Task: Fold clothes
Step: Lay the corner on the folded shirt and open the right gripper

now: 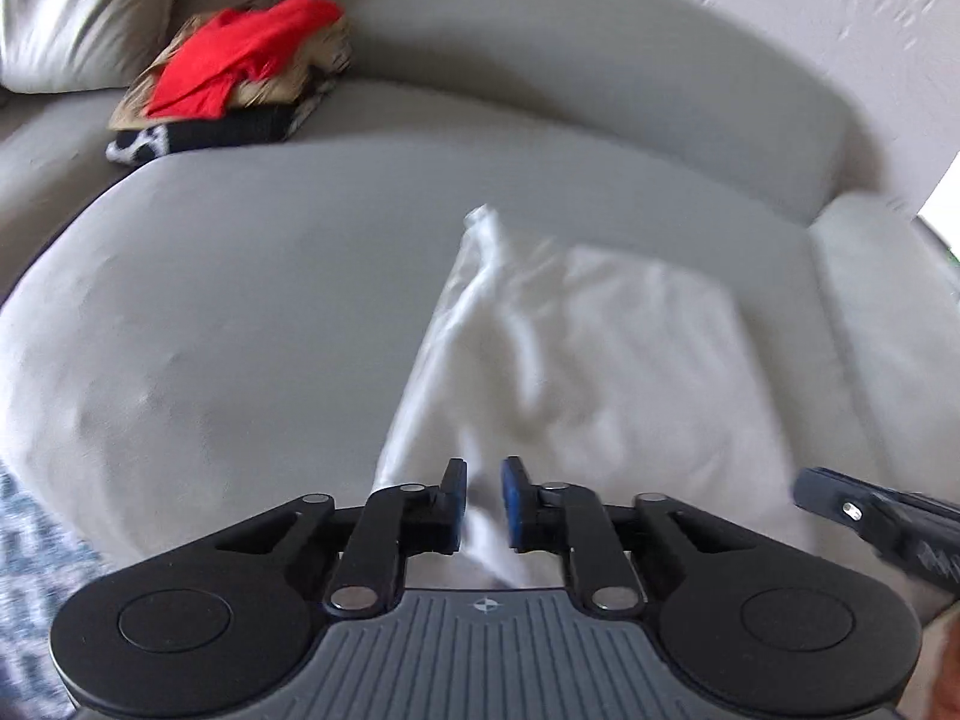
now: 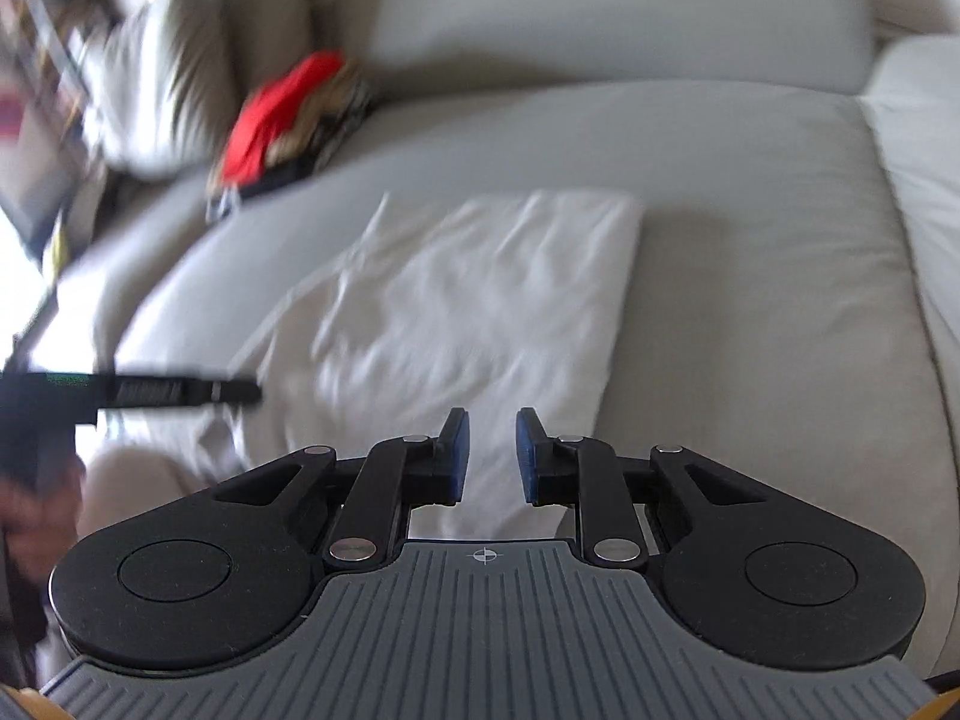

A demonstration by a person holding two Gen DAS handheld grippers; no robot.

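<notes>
White garment on the sofa seat, both grippers over its near edge

The white garment [image 2: 456, 312] lies on the sofa [image 2: 750, 228] cushion as a rough, creased rectangle with a loose flap on its left side, so it looks partly folded; that flap seems left to tidy. The left gripper [image 1: 483, 489] and right gripper [image 2: 492, 450] hover at its near edge, tongs apart, gripping nothing. Far left of the garment sits a pile [image 1: 240, 78], red on top; whether it is folded is unclear.
</notes>
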